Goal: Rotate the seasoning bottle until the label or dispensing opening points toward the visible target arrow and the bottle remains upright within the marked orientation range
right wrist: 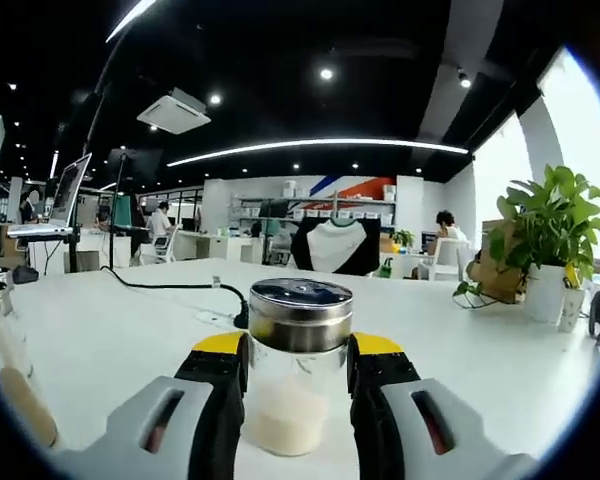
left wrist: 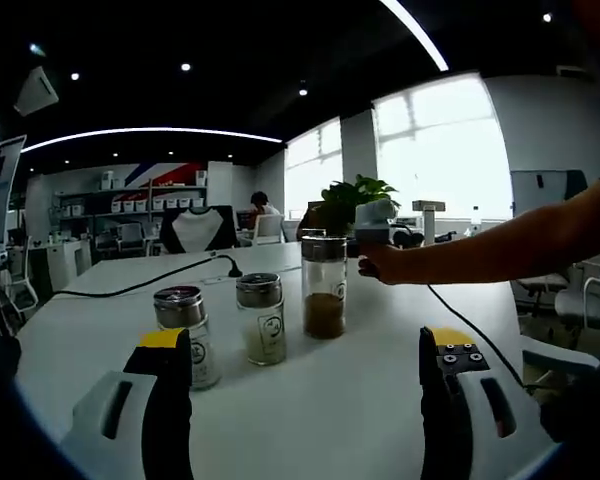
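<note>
A seasoning bottle [right wrist: 298,365], steel-capped with pale contents, is seen at lower centre of the right gripper view, pinched between the jaws of the right gripper [right wrist: 298,372] on the white table [right wrist: 100,340]. The grasp step is judged complete; a slow upright twist is called for next. No target arrow or label can be made out. In the left gripper view, the left gripper [left wrist: 305,365] is spread wide and empty, and three bottles [left wrist: 261,318] and a reaching arm [left wrist: 500,245] are shown at centre and right.
</note>
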`<state>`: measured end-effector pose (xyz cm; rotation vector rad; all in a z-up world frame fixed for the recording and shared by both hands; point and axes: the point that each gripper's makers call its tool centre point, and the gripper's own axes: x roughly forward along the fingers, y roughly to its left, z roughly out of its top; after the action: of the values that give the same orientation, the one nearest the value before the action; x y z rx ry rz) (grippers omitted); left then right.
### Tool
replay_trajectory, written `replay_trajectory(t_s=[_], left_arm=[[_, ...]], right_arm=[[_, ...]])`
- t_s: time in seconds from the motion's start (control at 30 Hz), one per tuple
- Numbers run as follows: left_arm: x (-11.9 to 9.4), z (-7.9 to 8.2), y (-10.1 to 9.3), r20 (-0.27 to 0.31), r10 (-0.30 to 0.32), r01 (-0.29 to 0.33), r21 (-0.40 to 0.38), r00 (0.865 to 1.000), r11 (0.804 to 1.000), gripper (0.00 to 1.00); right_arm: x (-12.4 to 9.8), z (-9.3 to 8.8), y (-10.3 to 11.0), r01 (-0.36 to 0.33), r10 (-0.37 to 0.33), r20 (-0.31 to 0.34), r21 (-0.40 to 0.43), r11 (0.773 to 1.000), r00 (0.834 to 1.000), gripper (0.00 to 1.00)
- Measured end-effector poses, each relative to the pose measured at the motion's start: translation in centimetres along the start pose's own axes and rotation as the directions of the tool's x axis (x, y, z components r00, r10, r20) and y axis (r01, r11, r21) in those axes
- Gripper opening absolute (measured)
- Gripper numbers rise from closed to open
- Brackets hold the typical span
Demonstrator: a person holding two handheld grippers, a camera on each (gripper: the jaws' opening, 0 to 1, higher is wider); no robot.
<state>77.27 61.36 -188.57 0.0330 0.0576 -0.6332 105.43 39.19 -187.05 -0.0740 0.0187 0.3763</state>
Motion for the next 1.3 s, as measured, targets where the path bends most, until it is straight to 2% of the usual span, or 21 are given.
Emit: replay_trajectory(t_s=[0.07, 0.23, 0.4, 0.53, 0.6, 0.63, 0.7, 0.83, 0.87, 1.13, 1.2, 1.3], left_arm=[[0.0, 0.1, -0.2, 0.002, -0.004, 0.004, 0.002, 1.0, 1.0, 1.0], [0.1, -0.1, -0.1, -0.001, -0.002, 0.002, 0.003, 1.0, 1.0, 1.0], [0.2, -0.2, 0.0, -0.002, -0.004, 0.004, -0.008, 1.0, 1.0, 1.0], [0.4, -0.7, 0.0, 0.005, -0.012, 0.012, -0.025, 1.0, 1.0, 0.99], [0.5, -0.8, -0.2, 0.004, -0.012, 0.013, -0.025, 1.0, 1.0, 0.98], [0.5, -0.8, -0.2, 0.007, -0.011, 0.011, -0.023, 1.0, 1.0, 0.97], [0.6, -0.6, -0.4, 0.021, -0.008, 0.009, -0.029, 1.0, 1.0, 0.97], [0.7, -0.5, -0.5, 0.035, 0.006, -0.004, -0.041, 0.999, 0.999, 0.97], [0.7, -0.5, -0.6, 0.036, 0.006, -0.004, -0.049, 0.999, 0.999, 0.97], [0.9, -0.6, -1.3, 0.02, 0.001, -0.001, -0.028, 1.0, 1.0, 0.9], [1.0, -0.9, -1.6, 0.007, -0.005, 0.005, -0.003, 1.0, 1.0, 0.85], [1.1, -0.9, -1.9, 0.011, -0.015, 0.015, -0.022, 1.0, 1.0, 0.85]], right_arm=[[0.5, -0.1, -0.5, 0.0, 0.0, 0.01, 0.035, 0.999, 1.0, 0.37], [0.4, 0.0, -0.4, -0.015, 0.016, -0.011, 0.033, 0.999, 1.0, 0.36], [-1.3, 0.2, 0.3, -0.033, 0.033, 0.021, 0.006, 0.999, 0.999, 0.36], [-3.6, 1.5, 1.2, -0.084, 0.083, 0.052, 0.004, 0.996, 0.995, 0.36], [-5.0, 2.2, 2.0, -0.104, 0.107, 0.062, -0.048, 0.993, 0.992, 0.36], [-5.3, 2.4, 2.2, -0.109, 0.113, 0.062, -0.058, 0.992, 0.992, 0.36], [-7.3, 2.6, 3.6, -0.126, 0.131, 0.054, -0.089, 0.988, 0.99, 0.36], [-10.4, 2.7, 5.7, -0.155, 0.162, 0.063, -0.096, 0.983, 0.985, 0.36], [-10.7, 2.6, 5.8, -0.163, 0.17, 0.06, -0.104, 0.981, 0.984, 0.36], [-14.6, 2.5, 7.7, -0.139, 0.142, 0.044, -0.077, 0.987, 0.989, 0.36], [-15.5, 2.5, 8.2, -0.144, 0.148, 0.044, -0.083, 0.986, 0.988, 0.36], [-17.3, 2.8, 9.4, -0.157, 0.161, 0.06, -0.078, 0.985, 0.985, 0.36]])
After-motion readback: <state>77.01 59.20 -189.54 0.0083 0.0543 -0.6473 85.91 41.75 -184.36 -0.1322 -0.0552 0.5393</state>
